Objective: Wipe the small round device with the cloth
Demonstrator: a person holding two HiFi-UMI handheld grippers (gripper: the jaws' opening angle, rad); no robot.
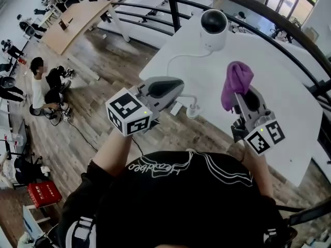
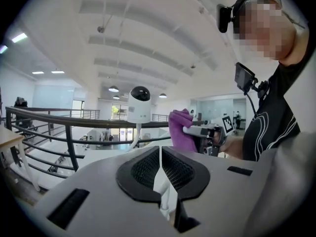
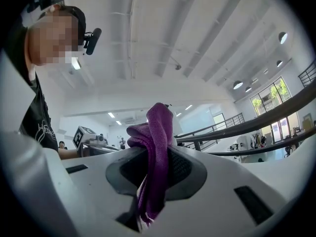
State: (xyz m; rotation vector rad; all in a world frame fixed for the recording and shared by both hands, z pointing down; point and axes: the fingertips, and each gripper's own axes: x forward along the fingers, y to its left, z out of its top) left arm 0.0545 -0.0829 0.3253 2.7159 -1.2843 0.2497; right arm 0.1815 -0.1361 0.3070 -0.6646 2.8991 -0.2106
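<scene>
Right hand-held gripper pinches cloth; left hand-held gripper, jaws together, empty, hangs over table edge.

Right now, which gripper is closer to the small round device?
Right, it seems, narrowly. The right gripper, holding the purple cloth, is below-right of the small round device; the left gripper sits farther below-left of it.

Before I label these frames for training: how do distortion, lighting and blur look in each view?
Head view: strong fisheye bows the railings; even daylight, white dome-shaped device sharp. Left gripper view: dark vignetted corners, bright ceiling lamps, a mosaic patch at upper right. Right gripper view: same vignette; purple woven cloth between the fingers crisp.
</scene>
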